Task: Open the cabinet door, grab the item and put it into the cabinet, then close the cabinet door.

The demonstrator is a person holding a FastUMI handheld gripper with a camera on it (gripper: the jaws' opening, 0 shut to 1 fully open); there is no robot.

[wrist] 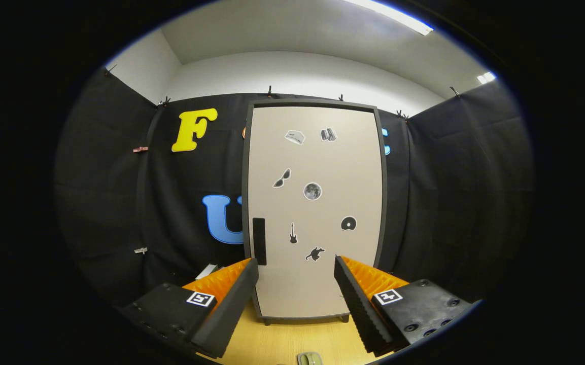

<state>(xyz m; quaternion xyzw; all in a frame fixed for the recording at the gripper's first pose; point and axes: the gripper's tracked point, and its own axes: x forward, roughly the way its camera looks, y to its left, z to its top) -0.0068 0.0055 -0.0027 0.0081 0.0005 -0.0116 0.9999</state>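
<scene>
Two fingers of the gripper (pixel 296 284) are spread wide at the bottom of the frame, nothing held between them. Centre frame, the cabinet door (pixel 315 213) is seen shut beyond them; a small item (pixel 309 359) lies on the wooden table (pixel 292 339) at bottom centre

I had the gripper (pixel 296 268) held level and facing forward, its two fingers spread wide apart with nothing between them. The left finger (pixel 231 304) angled inward from its black mount, its dark ribbed pad turned toward the gap and its orange backing facing outward. The right finger (pixel 358 304) mirrored it, ribbed pad inward, orange behind. Each black mount carried a small square marker on top. Neither finger touched anything.
</scene>
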